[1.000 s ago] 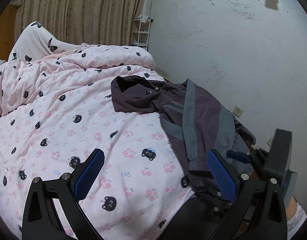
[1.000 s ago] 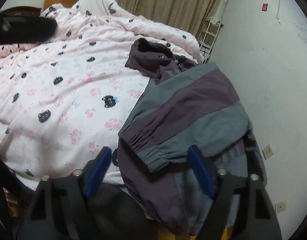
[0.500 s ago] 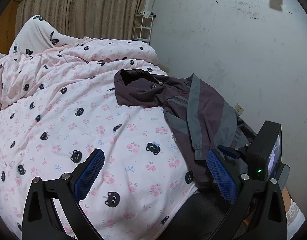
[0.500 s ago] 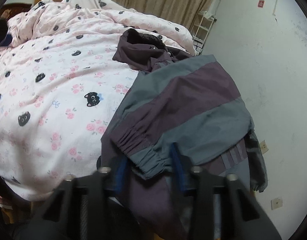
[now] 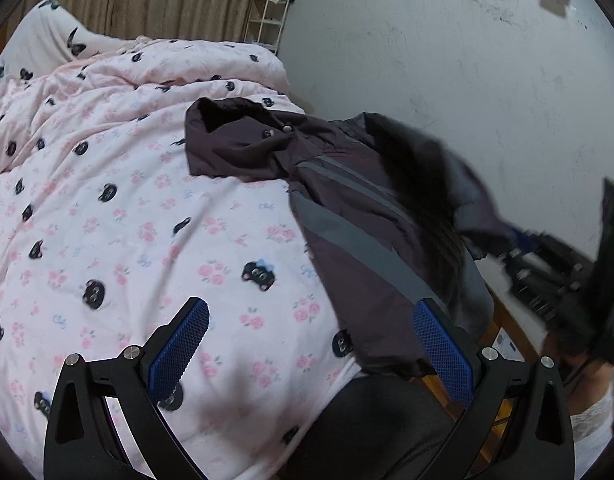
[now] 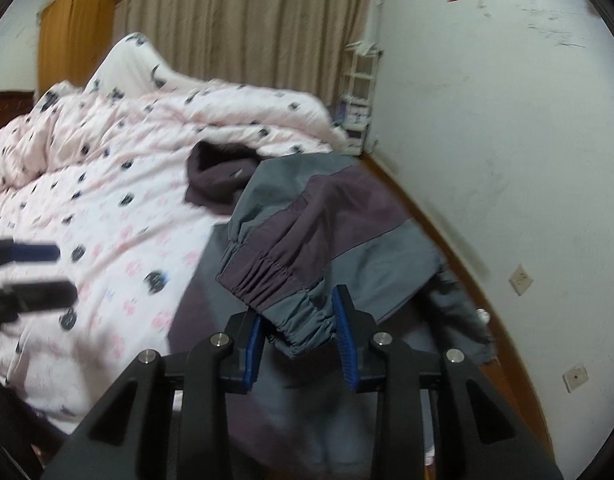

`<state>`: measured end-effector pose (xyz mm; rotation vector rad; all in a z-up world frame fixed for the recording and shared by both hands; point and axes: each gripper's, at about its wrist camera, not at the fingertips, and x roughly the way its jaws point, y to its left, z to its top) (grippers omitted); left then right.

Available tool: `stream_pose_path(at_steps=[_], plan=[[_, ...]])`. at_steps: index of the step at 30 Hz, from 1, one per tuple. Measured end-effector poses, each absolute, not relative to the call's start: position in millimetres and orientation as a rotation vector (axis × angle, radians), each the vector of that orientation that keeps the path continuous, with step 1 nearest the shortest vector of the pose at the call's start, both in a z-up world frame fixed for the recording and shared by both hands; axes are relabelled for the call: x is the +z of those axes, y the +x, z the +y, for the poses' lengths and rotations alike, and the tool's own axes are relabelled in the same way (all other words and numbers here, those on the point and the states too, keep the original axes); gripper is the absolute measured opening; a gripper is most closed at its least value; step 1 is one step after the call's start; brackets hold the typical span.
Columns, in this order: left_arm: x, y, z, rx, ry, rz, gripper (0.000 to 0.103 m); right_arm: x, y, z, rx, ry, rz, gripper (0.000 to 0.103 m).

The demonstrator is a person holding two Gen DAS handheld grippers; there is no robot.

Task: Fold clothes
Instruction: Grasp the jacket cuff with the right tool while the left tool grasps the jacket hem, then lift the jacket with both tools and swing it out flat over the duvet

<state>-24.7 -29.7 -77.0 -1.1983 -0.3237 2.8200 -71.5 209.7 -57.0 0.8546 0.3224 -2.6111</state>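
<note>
A purple and grey jacket [image 5: 347, 208] lies along the right edge of the bed, its collar toward the pillows. In the right wrist view my right gripper [image 6: 297, 312] has the jacket's elastic sleeve cuff [image 6: 283, 292] between its blue pads. The jaws are closing and they press on it, holding the sleeve raised above the jacket body [image 6: 347, 216]. My left gripper [image 5: 311, 308] hangs open over the duvet, with its right finger by the jacket's lower hem and nothing between its pads. It also shows blurred at the left edge of the right wrist view, left gripper [image 6: 57, 272].
A pink cat-print duvet [image 5: 127, 220] covers the bed. A white wall [image 5: 447, 80] runs close along the right side, with wooden floor [image 6: 447, 248] and sockets [image 6: 521, 278] below. A white shelf unit [image 6: 357, 96], curtains and a wooden wardrobe [image 6: 73, 36] stand behind the bed.
The right gripper's jaws closed onto the sleeve cuff and rose, lifting the sleeve off the jacket. The left gripper stayed open and sank nearer the duvet.
</note>
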Motion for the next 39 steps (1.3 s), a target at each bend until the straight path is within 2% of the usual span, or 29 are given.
stream_pose_path(at_steps=[5,12,15,22,25,27,30,32,35,37,39], plan=[[-81.1,-53.9,-0.1,2.789,-1.163,-0.244,0.101,-38.8,-78.6,240.2,-2.668,0.828,0.283,0.033],[-89.9,-116.6,26.2,2.714,-1.232,-0.283,0.101,-37.5,-80.4,259.2,-2.680,0.827,0.255,0.033],[-106.0,-132.0,24.6,2.699,-1.314,-0.346,0.101,-39.0,-79.9,265.1,-2.676,0.824,0.234,0.033],[-142.5,-127.1,-4.4,2.703,-1.435,-0.622,0.101,-42.5,-78.8,268.0,-2.651,0.812,0.220,0.033],[-151.6,-123.4,-4.7,2.696,-1.443,-0.643,0.099,-43.6,-79.5,268.0,-2.642,0.808,0.218,0.033],[-154.5,-121.5,-1.0,2.695,-1.443,-0.644,0.095,-44.8,-80.6,267.5,-2.637,0.808,0.215,0.033],[-155.4,-122.6,5.8,2.686,-1.445,-0.618,0.078,-46.9,-81.7,266.8,-2.632,0.812,0.210,0.033],[-153.0,-122.5,11.3,2.673,-1.444,-0.591,0.054,-48.0,-81.6,266.8,-2.628,0.815,0.206,0.033],[-146.4,-120.5,18.7,2.664,-1.415,-0.544,0.029,-49.2,-80.0,267.2,-2.627,0.817,0.203,0.033],[-142.5,-116.9,19.0,2.642,-1.387,-0.554,0.016,-49.3,-79.0,267.4,-2.627,0.817,0.203,0.033],[-139.0,-117.2,15.9,2.639,-1.364,-0.568,0.009,-48.3,-79.4,266.9,-2.631,0.816,0.202,0.033]])
